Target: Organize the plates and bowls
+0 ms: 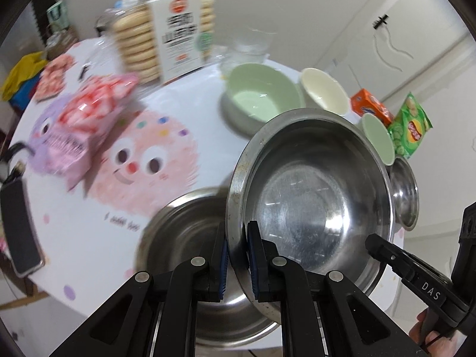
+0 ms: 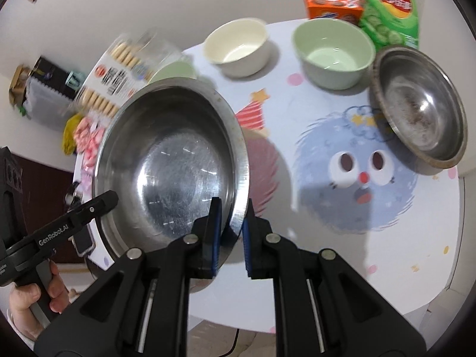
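Observation:
I hold a large steel bowl (image 1: 312, 196) tilted above the table, one gripper on each side. My left gripper (image 1: 238, 233) is shut on its left rim. My right gripper (image 2: 233, 209) is shut on its right rim (image 2: 242, 160). Another steel bowl (image 1: 178, 235) sits on the table beneath it, partly hidden. Farther back stand a large green bowl (image 1: 261, 95), a cream bowl (image 1: 324, 92), a small green bowl (image 1: 377, 139) and a small steel bowl (image 1: 404, 193). The right wrist view shows the cream bowl (image 2: 238, 47), small green bowl (image 2: 333, 50) and small steel bowl (image 2: 419, 110).
A biscuit pack (image 1: 175, 32), a pink snack bag (image 1: 86, 125) and a phone (image 1: 20, 226) lie on the left of the round cartoon-print table (image 1: 104, 208). An orange box (image 2: 333, 7) and a green crisp bag (image 2: 389, 6) stand at the back. A hand (image 2: 32, 306) grips the left handle.

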### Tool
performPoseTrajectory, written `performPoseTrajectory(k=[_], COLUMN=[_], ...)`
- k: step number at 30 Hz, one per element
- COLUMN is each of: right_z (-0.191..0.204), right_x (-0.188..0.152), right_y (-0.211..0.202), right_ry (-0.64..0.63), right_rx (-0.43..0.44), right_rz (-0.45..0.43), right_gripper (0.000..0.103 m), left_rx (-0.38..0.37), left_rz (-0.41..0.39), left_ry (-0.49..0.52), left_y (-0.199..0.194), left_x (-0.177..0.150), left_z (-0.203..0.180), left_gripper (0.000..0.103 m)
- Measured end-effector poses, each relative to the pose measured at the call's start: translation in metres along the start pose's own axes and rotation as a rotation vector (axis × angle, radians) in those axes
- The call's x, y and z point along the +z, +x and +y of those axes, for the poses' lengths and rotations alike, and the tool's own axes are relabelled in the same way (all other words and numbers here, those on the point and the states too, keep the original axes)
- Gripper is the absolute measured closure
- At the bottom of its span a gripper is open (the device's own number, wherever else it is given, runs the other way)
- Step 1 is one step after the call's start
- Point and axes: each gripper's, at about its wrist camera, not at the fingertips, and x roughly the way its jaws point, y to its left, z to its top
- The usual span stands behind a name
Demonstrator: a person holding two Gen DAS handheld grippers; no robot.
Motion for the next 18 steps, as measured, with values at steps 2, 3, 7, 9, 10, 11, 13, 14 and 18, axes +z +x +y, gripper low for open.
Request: performPoseTrajectory(k=[2, 3, 7, 9, 10, 11, 13, 14, 18], right_z=[0.012, 0.017, 0.037, 0.038, 0.04, 0.041, 0.045, 0.047, 0.051], right_x=[-0.006, -0.011, -0.029, -0.037, -0.04, -0.043, -0.045, -0.046, -0.048], right_y=[0.005, 0.008, 0.024, 0.029, 0.033, 0.037, 0.042, 0.044, 0.05], right_ry=[-0.025, -0.04, -0.083, -0.095, -0.102, -0.11, -0.128, -0.135, -0.149], right_rx=[0.006, 0.008, 0.01, 0.01, 0.01, 0.008, 0.001, -0.002, -0.012], right_rz=[0.017, 0.027, 0.074, 0.093, 0.106, 0.118, 0.134, 0.14, 0.159], right_gripper=[0.088, 0.088, 0.087, 0.087, 0.087, 0.087, 0.087, 0.087, 0.087], left_rx=[0.016, 0.027, 0.064, 0.077, 0.083, 0.092, 0.105, 0.11, 0.123], left_rz=[0.003, 0.005, 0.015, 0.03, 0.034, 0.038, 0.045, 0.048, 0.062], left_ry=[-0.024, -0.029, -0.05, -0.07, -0.074, -0.08, -0.088, -0.088, -0.094], left_y=[-0.003, -0.004, -0.003, 0.002, 0.004, 0.005, 0.008, 0.009, 0.012], left_x=[-0.009, -0.014, -0.034, -0.042, -0.045, -0.048, -0.053, -0.054, -0.057], left_z=[0.014, 0.02, 0.04, 0.049, 0.052, 0.053, 0.057, 0.058, 0.062], left_gripper=[0.091, 0.091, 0.09, 0.09, 0.09, 0.089, 0.089, 0.089, 0.089])
